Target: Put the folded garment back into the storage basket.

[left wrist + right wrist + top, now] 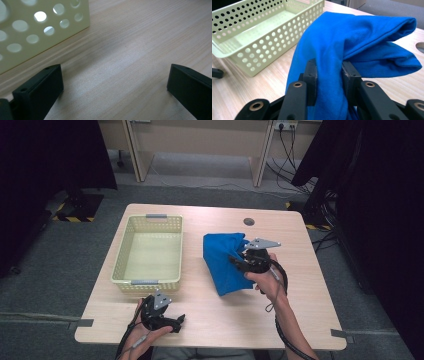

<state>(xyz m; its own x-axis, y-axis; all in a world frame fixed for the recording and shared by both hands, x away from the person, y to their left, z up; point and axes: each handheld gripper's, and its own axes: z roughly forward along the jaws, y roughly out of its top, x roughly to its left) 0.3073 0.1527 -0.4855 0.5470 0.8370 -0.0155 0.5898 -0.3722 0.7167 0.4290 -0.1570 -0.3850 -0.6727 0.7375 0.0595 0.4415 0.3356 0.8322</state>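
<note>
Right gripper (329,72): its two black jaws stand close together and pinch a bunched fold of the blue cloth (352,37), pads pressing the fabric from both sides. From the pinch the cloth runs up and away from the jaws, folding over into a rounded edge beyond them, while a strip of it hangs down between the jaw arms. In the high view the right gripper (239,262) sits at the near right edge of the blue cloth (222,257), which spreads left and forward from it on the right half of the wooden table (210,320).

Left gripper (177,321): rests at the near left of the table, well apart from the cloth; its jaws are spread wide with only bare tabletop between them.

Pale yellow perforated basket (150,251): stands on the left half of the table, beside the cloth and just beyond the left gripper; nothing lies in it.
</note>
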